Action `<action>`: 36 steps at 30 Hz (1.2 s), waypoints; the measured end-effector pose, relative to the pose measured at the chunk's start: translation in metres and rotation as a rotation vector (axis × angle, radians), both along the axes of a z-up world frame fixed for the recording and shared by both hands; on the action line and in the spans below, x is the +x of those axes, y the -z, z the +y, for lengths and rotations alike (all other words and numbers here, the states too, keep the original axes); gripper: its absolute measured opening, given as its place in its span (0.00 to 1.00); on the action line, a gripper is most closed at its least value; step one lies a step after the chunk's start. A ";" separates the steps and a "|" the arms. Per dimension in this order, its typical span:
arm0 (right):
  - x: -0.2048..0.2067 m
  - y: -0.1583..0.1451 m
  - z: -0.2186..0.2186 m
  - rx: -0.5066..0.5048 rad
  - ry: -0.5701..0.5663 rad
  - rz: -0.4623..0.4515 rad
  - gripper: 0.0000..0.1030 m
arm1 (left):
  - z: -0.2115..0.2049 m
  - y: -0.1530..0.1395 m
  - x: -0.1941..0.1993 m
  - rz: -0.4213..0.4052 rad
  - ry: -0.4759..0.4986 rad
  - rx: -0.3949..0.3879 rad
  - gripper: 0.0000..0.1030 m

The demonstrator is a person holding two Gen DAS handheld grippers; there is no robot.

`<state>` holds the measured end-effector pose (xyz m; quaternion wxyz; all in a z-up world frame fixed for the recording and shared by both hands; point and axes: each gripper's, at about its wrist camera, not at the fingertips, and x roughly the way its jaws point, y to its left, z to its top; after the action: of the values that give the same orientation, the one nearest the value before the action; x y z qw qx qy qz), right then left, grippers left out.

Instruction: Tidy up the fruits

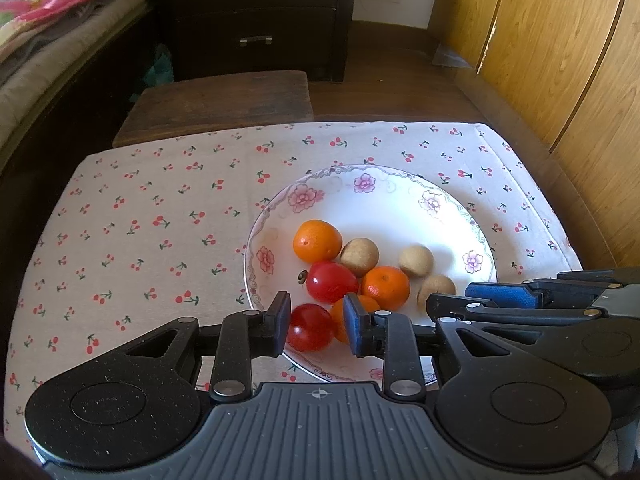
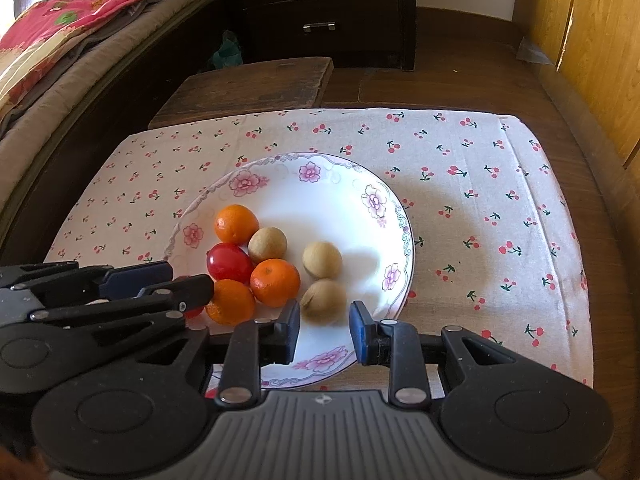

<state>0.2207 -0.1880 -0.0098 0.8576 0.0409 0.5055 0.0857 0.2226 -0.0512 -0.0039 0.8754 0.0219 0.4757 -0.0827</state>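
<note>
Two grippers we log over the near rim of the plate [image 2: 404, 216]. Our left gripper [image 1: 317, 322] stands narrowly parted, nothing pinched; the nearest red tomato [image 1: 310, 326] and an orange [image 1: 352, 316] lie just beyond its pads. Our right gripper [image 2: 325, 330] is narrow too and empty, a tan fruit [image 2: 323, 300] just ahead. Further out: oranges, a second tomato, two tan fruits, all plated on the cherry-print cloth [image 2: 500, 200].

A floral-rimmed plate [image 1: 400, 200] is set right of centre on a cherry-print cloth [image 1: 160, 220]. Three oranges [image 1: 317, 241], two tomatoes [image 1: 332, 282] and three longans [image 1: 359, 256] are held in it. The left tool [image 1: 318, 326], slightly parted, is seen over the near tomato [image 1: 310, 327].
</note>
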 end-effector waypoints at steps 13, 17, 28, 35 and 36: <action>-0.002 -0.003 -0.001 0.003 0.014 -0.010 0.29 | 0.001 -0.003 -0.001 -0.006 -0.006 -0.008 0.39; -0.003 -0.004 -0.001 0.005 0.020 -0.012 0.29 | 0.000 -0.006 -0.002 -0.013 -0.005 -0.011 0.39; -0.006 -0.007 -0.002 0.007 0.030 -0.018 0.29 | -0.002 -0.010 -0.007 -0.028 0.002 -0.005 0.39; -0.010 -0.010 -0.003 0.006 0.033 -0.021 0.29 | -0.004 -0.015 -0.014 -0.041 0.016 0.006 0.40; -0.011 -0.011 -0.003 0.006 0.034 -0.021 0.29 | -0.004 -0.015 -0.016 -0.041 0.018 0.006 0.40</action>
<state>0.2095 -0.1911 0.0010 0.8640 0.0510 0.4956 0.0732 0.2070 -0.0555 0.0113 0.8843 0.0306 0.4575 -0.0888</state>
